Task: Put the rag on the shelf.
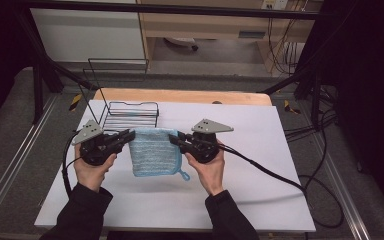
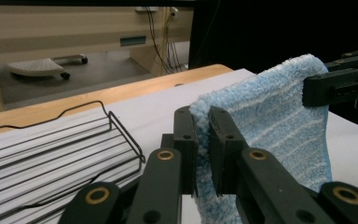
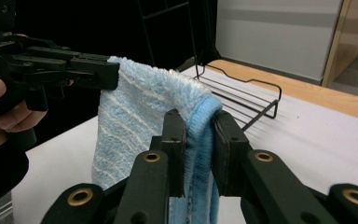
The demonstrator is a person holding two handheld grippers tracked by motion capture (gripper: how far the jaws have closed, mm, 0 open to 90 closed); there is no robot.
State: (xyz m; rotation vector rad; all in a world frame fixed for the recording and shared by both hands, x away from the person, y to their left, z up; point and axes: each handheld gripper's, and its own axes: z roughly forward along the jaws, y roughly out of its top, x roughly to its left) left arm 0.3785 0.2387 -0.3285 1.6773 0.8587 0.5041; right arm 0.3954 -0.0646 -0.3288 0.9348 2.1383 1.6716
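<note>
Both grippers clamped the blue towel point(image 1: 154, 150) by its top corners, left gripper point(image 1: 128, 135) and right gripper point(image 1: 174, 138), holding it hanging above the white table point(image 1: 260, 165), just in front of the wire rack point(image 1: 130, 115). Lift step in hand. Next move likely calls for carrying it level to the rack, both grips tight.

Below the left gripper point(image 2: 203, 140) fingers point(image 2: 185, 140), the blue towel point(image 2: 279, 121) ran off the left gripper view's bottom edge. Between the right gripper point(image 3: 199, 140) fingers point(image 3: 228, 144), the pinched towel corner was hidden. Whether the hanging hem touched the table point(image 1: 260, 200) could not be told.
</note>
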